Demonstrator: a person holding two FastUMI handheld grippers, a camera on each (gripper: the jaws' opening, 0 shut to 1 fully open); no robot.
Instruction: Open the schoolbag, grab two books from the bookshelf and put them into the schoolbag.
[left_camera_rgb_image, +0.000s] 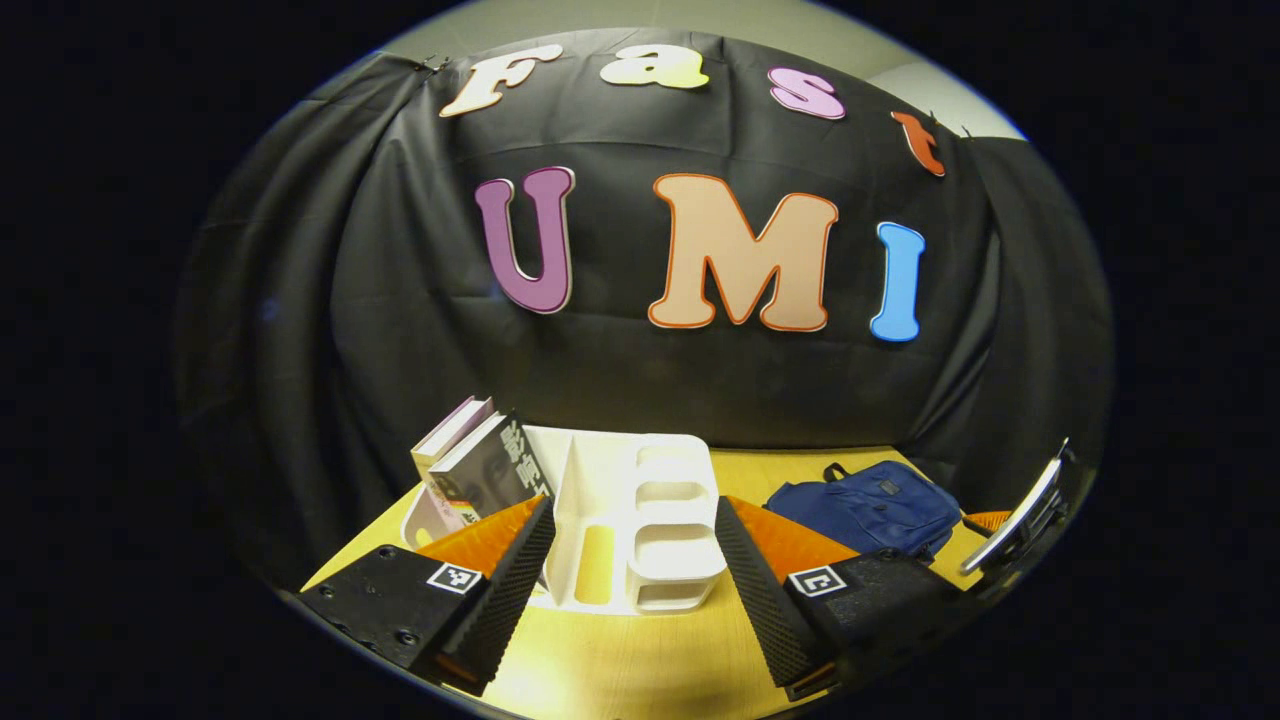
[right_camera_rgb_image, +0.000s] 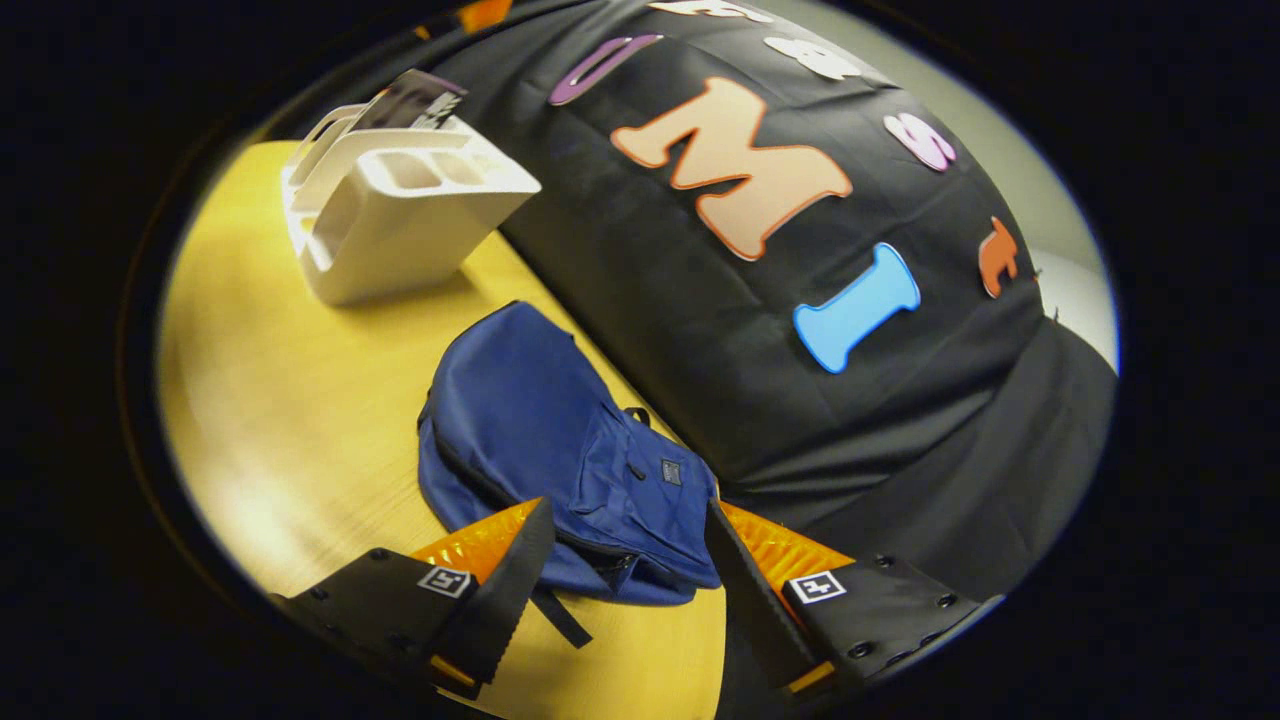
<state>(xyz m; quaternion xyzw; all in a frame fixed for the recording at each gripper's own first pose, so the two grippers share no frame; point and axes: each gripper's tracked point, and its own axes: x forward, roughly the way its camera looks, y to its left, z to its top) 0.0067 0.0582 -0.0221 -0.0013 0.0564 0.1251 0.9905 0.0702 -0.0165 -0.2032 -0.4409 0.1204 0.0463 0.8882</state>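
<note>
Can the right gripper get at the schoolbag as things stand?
Probably yes: the right gripper has its jaws open just over the blue schoolbag, which lies flat on the table with nothing between them.

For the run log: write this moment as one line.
stage: schoolbag shut, flat on table | left gripper: open, facing bookshelf | right gripper: open over schoolbag | books: in bookshelf

Yellow wood table (right_camera_rgb_image: 300, 400). White bookshelf (left_camera_rgb_image: 640, 520) stands on it at the back, just beside the black cloth wall; two books (left_camera_rgb_image: 480, 465) lean in its left end. Blue schoolbag (right_camera_rgb_image: 560, 460) lies flat on the table, apart from the bookshelf.
</note>
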